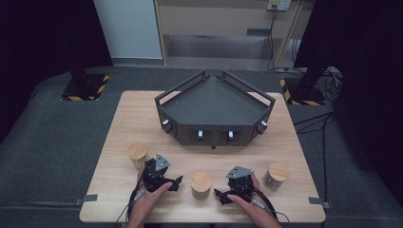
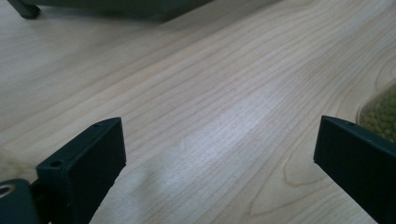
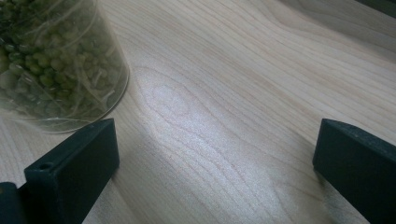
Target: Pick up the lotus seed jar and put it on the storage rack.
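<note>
**Middle jar sits between two spread claws**

A clear glass jar of green beans with a round wooden lid [image 1: 201,184] stands on the pale wooden table [image 1: 138,121], just between the left gripper [image 1: 177,183] and the right gripper [image 1: 218,194]. Both claws gape wide, pinching nothing, their tips pointing at the jar, near but apart.

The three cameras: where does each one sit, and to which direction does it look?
High view: above the person's side, looking forward and down on the table, the grey tray, three jars; both hands with tongs show.
Left gripper view: rides the left tongs, low over the wood; two black jaws.
Right gripper view: rides the right tongs; two black jaws.
Shared: the middle jar of green beans appears in both gripper views' edges.
</note>
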`<state>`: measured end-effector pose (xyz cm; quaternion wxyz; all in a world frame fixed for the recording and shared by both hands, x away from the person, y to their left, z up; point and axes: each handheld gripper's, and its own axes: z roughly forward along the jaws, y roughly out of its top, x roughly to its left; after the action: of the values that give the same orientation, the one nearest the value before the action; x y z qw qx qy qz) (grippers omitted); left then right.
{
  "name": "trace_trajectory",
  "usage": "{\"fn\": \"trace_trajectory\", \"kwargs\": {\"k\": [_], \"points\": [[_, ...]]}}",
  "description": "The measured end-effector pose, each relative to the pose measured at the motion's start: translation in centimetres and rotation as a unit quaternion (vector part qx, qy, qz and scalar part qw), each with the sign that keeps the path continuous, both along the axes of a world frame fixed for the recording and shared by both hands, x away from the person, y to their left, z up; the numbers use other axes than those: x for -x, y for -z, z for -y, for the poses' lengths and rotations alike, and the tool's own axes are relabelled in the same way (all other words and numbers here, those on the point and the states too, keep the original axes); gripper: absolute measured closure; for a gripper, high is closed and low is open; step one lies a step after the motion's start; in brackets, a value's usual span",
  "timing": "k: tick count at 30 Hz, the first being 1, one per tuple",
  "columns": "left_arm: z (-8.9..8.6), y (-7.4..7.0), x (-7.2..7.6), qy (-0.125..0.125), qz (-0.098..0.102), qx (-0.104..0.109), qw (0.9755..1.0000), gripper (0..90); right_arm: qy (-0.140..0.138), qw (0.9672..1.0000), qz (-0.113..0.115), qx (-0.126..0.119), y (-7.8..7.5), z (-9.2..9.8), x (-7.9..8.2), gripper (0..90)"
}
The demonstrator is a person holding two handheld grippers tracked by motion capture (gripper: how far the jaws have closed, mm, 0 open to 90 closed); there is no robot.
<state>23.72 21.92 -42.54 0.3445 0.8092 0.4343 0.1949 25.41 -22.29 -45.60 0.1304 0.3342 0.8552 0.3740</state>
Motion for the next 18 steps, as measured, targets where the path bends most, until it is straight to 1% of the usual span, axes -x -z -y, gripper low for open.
{"fn": "trace_trajectory", "kwargs": {"k": [5,9,14,18], "points": [[-0.3,-0.8,0.0,0.000,0.004,-0.001,1.0000,1.8,0.002,1.0000,0.000,0.000,0.0,0.0,0.0,0.4],[-0.4,-1.5,0.1,0.004,0.007,-0.002,1.0000,1.9,0.003,1.0000,0.000,0.000,0.0,-0.1,0.1,0.4],[-0.5,-2.5,0.2,0.006,0.015,-0.005,0.9999,1.9,0.004,1.0000,0.001,0.000,0.0,-0.1,0.1,0.4],[-0.8,-3.2,0.0,0.007,0.015,-0.007,0.9998,1.9,0.004,1.0000,0.001,0.000,0.0,-0.1,0.1,0.4]]}}
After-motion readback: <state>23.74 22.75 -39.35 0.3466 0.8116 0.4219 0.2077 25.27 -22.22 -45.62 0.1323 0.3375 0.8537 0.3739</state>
